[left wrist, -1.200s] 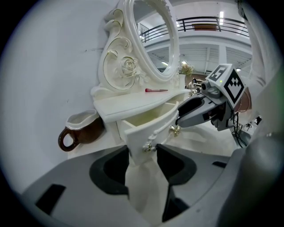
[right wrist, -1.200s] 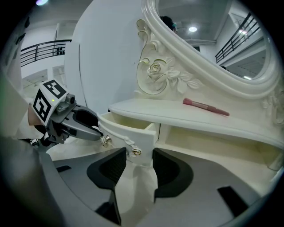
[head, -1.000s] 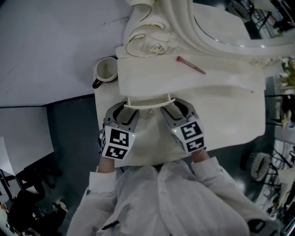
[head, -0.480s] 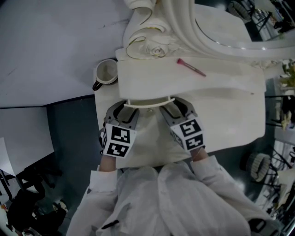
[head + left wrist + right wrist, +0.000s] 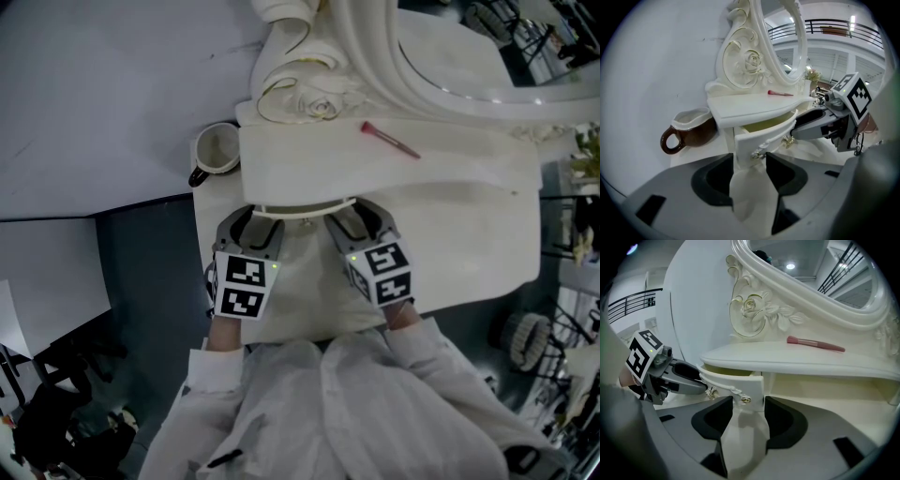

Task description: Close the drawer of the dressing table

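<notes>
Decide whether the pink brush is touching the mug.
Apart. The head view shows the brush lying on the dressing table, with a wide stretch of bare white top between it and the mug.

This looks like a staged bedroom corner inside a large hall. An ornate cream, rose-carved dressing counter [image 5: 314, 101] with an oval white-framed mirror [image 5: 450, 56] backs onto a plain white partition [image 5: 112, 84]. A black balcony railing [image 5: 834, 22] and black equipment stands [image 5: 47, 375] surround it.
</notes>
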A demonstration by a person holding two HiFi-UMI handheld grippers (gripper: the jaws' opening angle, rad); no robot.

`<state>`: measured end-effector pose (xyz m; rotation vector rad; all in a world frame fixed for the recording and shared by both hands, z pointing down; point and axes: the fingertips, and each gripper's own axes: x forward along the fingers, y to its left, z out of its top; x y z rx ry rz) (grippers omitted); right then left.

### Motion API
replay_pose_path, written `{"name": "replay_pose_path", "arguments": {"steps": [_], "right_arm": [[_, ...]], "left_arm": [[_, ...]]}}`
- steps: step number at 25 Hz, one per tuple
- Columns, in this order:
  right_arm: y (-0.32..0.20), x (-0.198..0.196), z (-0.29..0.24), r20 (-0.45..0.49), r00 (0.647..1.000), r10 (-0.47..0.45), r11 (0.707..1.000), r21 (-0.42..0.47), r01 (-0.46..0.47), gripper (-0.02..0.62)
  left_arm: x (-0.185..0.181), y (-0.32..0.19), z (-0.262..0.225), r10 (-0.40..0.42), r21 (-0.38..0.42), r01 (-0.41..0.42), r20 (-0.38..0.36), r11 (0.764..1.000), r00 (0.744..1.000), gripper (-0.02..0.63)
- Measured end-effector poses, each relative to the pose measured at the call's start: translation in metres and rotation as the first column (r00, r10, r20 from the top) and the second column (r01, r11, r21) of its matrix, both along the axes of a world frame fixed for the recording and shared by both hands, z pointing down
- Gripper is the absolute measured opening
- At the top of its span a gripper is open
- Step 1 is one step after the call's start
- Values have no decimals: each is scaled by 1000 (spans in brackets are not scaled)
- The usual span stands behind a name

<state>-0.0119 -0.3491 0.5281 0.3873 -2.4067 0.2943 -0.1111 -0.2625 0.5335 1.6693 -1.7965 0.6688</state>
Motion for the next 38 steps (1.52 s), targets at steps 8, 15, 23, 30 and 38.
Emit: {"name": "replay_pose_path", "arguments": {"steps": [8, 15, 23, 30, 38], "right_arm": [[-5, -6, -3, 1, 1000, -14, 1000, -2, 14, 192], [-8, -13, -2, 1, 1000, -7, 1000, 5, 7, 193], [-14, -16, -1, 8, 1000, 11, 1000, 3, -11, 195], [-22, -19, 0, 11, 1000, 24, 1000, 7, -24, 195], [-25, -19, -1, 12, 1000, 17, 1000, 1, -17, 202]], "left_arm": [[-10, -6, -5, -45, 13, 45, 14, 999, 999, 201], [-18, -7, -4, -59, 21, 59, 7, 998, 998, 200], [-21, -12, -5, -50, 22, 50, 8, 999, 999, 200], [-22, -19, -3, -49, 23, 49, 7, 999, 999, 201], [-22, -22, -5, -48, 23, 48, 6, 999, 999, 200]]}}
